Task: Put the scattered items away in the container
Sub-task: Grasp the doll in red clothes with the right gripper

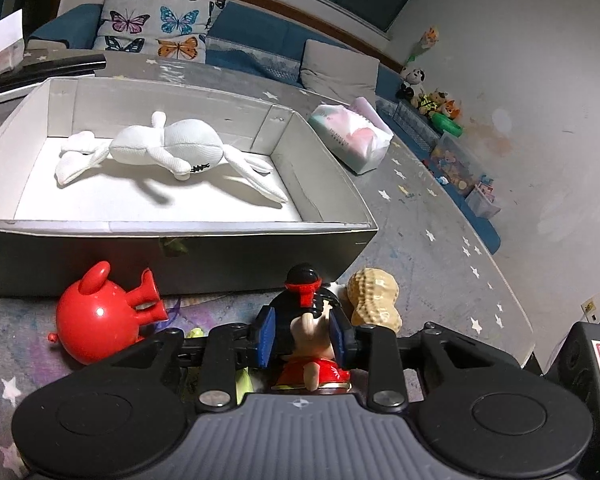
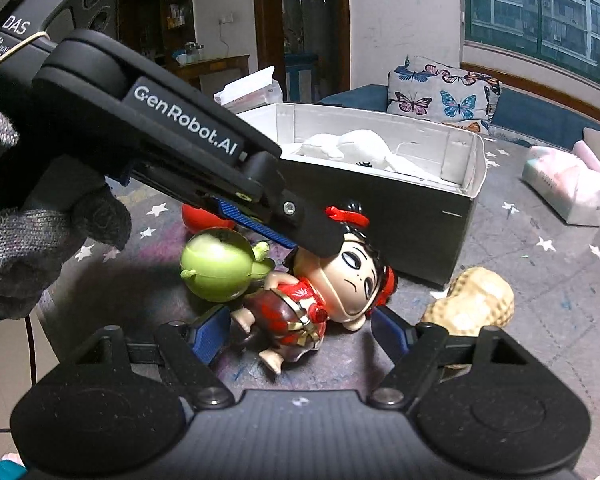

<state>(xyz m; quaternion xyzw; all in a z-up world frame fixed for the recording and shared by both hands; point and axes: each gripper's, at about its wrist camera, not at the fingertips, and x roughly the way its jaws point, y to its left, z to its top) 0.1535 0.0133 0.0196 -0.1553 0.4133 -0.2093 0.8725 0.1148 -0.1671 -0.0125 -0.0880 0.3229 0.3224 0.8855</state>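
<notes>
Box (image 1: 172,248) fills the upper left of the left wrist view, with a white bunny (image 1: 168,148) already lying inside. Below it, on the starry mat (image 1: 440,240), the other toys wait: a red pig (image 1: 96,320) at lower left, a peanut (image 1: 374,296) at lower middle, and a green ball toy (image 2: 216,268) in the middle of the right wrist view. The doll (image 2: 328,292) lies on the mat in the middle of both views.

The left gripper (image 1: 302,332) has its blue pads on either side of the doll's head; I cannot tell if they pinch it. The right gripper (image 2: 296,332) is spread wide around the doll's body, not touching.

The step looks like grabbing the doll. Next, one gripper must squeeze it, lift it over the box wall and drop it in.
</notes>
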